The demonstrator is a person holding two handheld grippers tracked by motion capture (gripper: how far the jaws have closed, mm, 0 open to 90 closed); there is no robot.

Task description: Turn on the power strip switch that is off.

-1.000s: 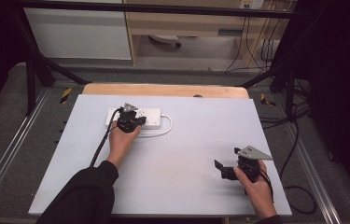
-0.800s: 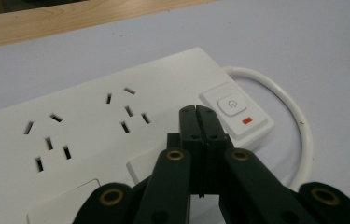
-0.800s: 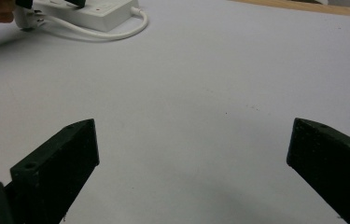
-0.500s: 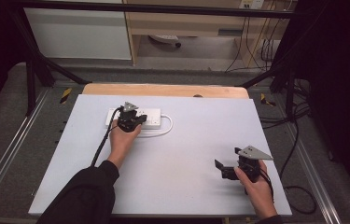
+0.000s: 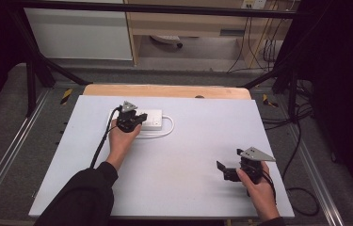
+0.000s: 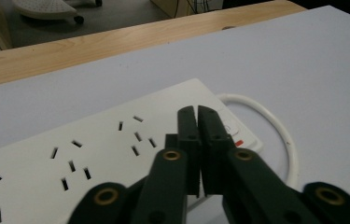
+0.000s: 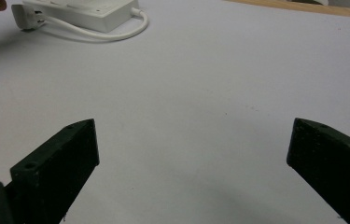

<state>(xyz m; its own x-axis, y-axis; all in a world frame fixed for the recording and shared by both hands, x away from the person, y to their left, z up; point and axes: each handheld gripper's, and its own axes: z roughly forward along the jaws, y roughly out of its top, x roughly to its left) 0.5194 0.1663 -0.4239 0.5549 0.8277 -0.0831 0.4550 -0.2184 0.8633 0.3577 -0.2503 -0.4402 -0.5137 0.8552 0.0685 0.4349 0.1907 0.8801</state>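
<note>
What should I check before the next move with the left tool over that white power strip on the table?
1. Left tool jaws together, nothing between them: ok.
2. Its tips over the power strip, near the switch end: ok; whether they touch it: cannot tell.
3. Sockets without plugs: ok for those in the left gripper view.
4. White cord looped beside the strip, away from the tips: ok.
5. Right tool open, holding nothing, apart from the strip: ok.
</note>
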